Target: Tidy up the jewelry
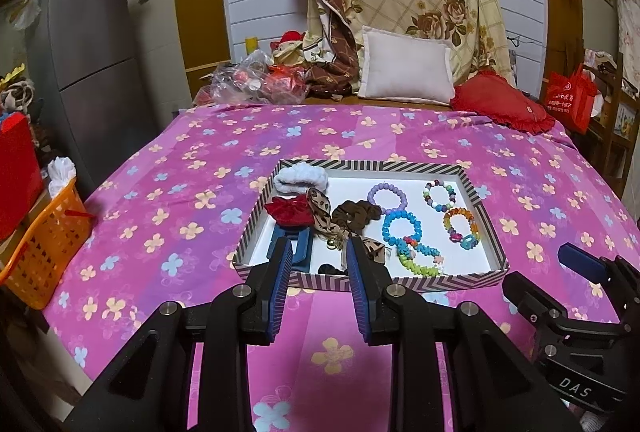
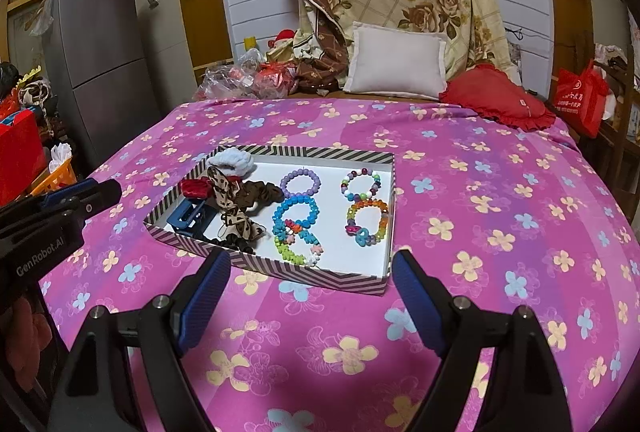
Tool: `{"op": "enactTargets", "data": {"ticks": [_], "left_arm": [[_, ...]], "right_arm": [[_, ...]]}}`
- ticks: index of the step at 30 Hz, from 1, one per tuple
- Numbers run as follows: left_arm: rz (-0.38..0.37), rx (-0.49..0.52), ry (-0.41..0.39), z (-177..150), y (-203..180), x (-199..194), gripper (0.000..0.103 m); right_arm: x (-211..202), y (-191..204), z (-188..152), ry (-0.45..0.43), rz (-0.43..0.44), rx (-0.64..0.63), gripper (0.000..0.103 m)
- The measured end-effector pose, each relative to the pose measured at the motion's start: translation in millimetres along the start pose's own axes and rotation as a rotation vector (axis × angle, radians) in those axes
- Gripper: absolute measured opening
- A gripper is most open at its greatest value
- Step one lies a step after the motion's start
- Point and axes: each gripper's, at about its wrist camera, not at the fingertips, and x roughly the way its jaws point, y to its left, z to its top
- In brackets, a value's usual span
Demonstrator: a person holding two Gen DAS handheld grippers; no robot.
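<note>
Right now a shallow striped-rim tray (image 1: 476, 278) lies on a pink flowered bedspread (image 1: 168, 200), holding all the jewelry and hair pieces. On its left side sit a white scrunchie (image 1: 300, 179), a red scrunchie (image 1: 289, 212), a leopard-print bow (image 1: 320, 210), a brown scrunchie (image 1: 354, 214) and a blue hair claw (image 2: 188, 218). To the right lie five bead bracelets: a purple bracelet (image 1: 386, 197) and a multicolour one (image 1: 439, 195) at the far side, a blue bracelet (image 1: 401, 226) and an orange-and-rainbow one (image 1: 461, 226) nearer, and a green bracelet (image 1: 419, 260) nearest.

The left gripper (image 1: 318, 256) hangs over the tray's near left rim, jaws partly apart, holding nothing. The right gripper (image 2: 312, 272) hovers just short of the tray's near edge, jaws spread wide and empty.
</note>
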Motion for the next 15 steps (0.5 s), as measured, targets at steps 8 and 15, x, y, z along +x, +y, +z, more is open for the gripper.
{"op": "enactTargets", "data": {"ticks": [8, 15], "left_arm": [[0.002, 0.010, 0.003, -2.6, -2.8, 8.1, 0.036], [-0.010, 0.020, 0.017, -5.4, -0.1, 21.2, 0.036]], "right_arm": [[13.9, -0.7, -2.8, 0.026, 0.006, -0.001, 0.086], [22.1, -13.2, -3.5, 0.039, -0.008, 0.017, 0.086]]}}
